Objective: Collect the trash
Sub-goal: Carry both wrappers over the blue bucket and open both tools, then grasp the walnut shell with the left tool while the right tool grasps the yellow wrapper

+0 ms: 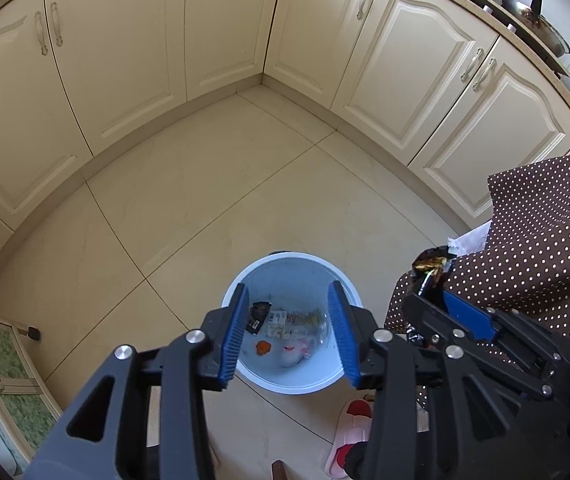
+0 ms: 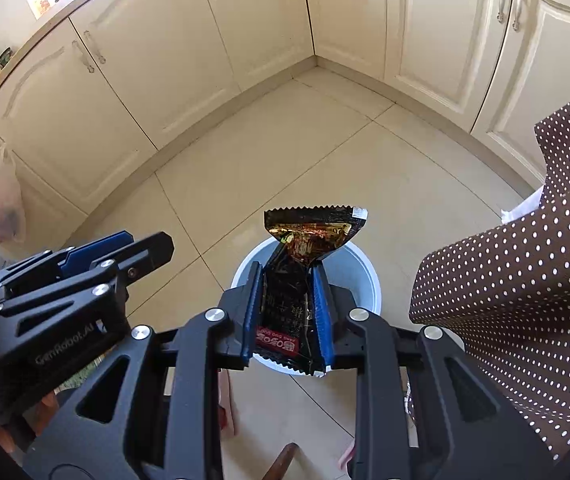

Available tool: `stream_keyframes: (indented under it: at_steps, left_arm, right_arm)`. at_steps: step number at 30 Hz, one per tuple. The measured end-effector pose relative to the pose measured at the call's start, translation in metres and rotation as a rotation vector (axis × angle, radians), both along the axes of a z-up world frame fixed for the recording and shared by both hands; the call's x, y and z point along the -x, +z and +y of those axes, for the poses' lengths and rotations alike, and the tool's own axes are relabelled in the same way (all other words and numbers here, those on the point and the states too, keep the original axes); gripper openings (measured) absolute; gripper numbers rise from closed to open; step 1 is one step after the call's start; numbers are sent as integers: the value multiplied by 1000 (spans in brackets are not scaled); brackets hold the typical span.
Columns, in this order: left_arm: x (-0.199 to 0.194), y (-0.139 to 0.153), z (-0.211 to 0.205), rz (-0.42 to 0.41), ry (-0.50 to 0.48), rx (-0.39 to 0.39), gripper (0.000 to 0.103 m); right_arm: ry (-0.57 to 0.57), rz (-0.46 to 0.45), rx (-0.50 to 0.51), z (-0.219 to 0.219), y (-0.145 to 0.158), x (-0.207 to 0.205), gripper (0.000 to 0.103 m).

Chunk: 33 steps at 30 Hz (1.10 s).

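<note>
Left wrist view: cream cupboards (image 1: 125, 60) wrap a corner of tiled floor (image 1: 205, 200), with a brown dotted cloth (image 1: 545, 240) at the right edge.
Bin: a pale blue bin (image 1: 277, 258) stands on the floor directly under both tools, already holding scraps of packaging and a bit of orange peel.
Left gripper: the left gripper (image 1: 291, 332) hangs over the bin with its blue pads apart and nothing between them; released.
Right gripper: the right gripper (image 2: 289, 312) is clenched on a dark snack wrapper (image 2: 313, 236), pinched along its lower half, the crimped top end sticking out past the fingertips above the bin rim.
Wrapper, handling: likely very light, thin, crinkly foil, limp and a little slick, so it bends instead of holding shape and may cling to a pad when let go.
Where to hold: the flat middle, as now, gives both pads full contact; the serrated ends would fold or slip.
</note>
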<state>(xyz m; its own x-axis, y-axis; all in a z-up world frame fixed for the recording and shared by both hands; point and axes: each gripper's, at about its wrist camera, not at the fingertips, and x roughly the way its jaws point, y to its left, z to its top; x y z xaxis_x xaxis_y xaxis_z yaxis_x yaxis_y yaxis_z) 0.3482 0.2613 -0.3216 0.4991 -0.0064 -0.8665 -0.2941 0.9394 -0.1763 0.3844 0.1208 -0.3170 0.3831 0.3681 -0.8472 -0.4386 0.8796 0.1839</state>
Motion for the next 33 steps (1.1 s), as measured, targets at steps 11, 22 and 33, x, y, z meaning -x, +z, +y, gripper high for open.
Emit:
stream_keyframes:
  at_steps: [11,22,33]
  left_arm:
    - [6,13,9,-23,31,9,43]
    - [19,55,-16,-90,-11,-8,46]
    - [50,144,-106,-250,-151,-24,50]
  right_arm:
    - [-23,-47,-7,5,11,-2,42]
    - [-63,-119,-38,-27,54,12,45]
    - [-189,-314,-99,-128,146,66,49]
